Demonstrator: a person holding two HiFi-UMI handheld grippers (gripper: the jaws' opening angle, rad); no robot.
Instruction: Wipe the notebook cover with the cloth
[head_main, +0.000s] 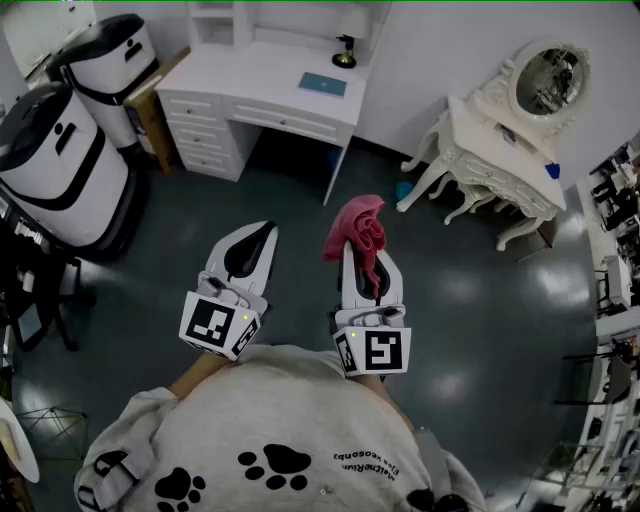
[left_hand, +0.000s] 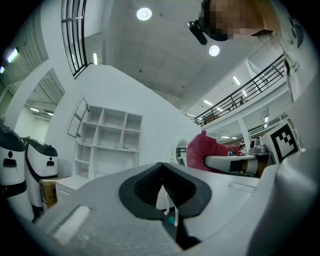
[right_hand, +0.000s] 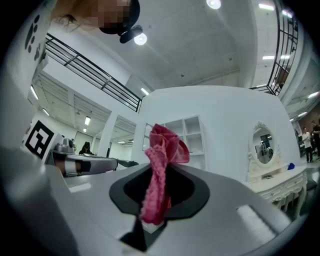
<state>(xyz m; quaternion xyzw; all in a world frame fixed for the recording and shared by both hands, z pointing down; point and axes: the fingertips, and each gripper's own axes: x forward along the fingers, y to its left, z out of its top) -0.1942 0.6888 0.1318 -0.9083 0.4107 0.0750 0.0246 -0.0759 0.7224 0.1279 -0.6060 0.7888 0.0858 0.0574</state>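
Observation:
A teal notebook (head_main: 322, 84) lies flat on the white desk (head_main: 250, 72) at the far side of the room, well away from both grippers. My right gripper (head_main: 362, 242) is shut on a crumpled pink-red cloth (head_main: 360, 226), which bunches above the jaws and hangs down between them. In the right gripper view the cloth (right_hand: 162, 150) fills the gap of the right gripper (right_hand: 159, 172). My left gripper (head_main: 258, 234) is held beside it, shut and holding nothing. The left gripper view shows the left gripper (left_hand: 162, 169) with its jaws met, and the cloth (left_hand: 205, 150) to its right.
The desk has drawers on its left and a small dark ornament (head_main: 345, 52) at the back. A white vanity table (head_main: 470, 135) with an oval mirror (head_main: 548, 80) stands at the right. Two white and black round machines (head_main: 55, 170) stand at the left. Dark floor lies below the grippers.

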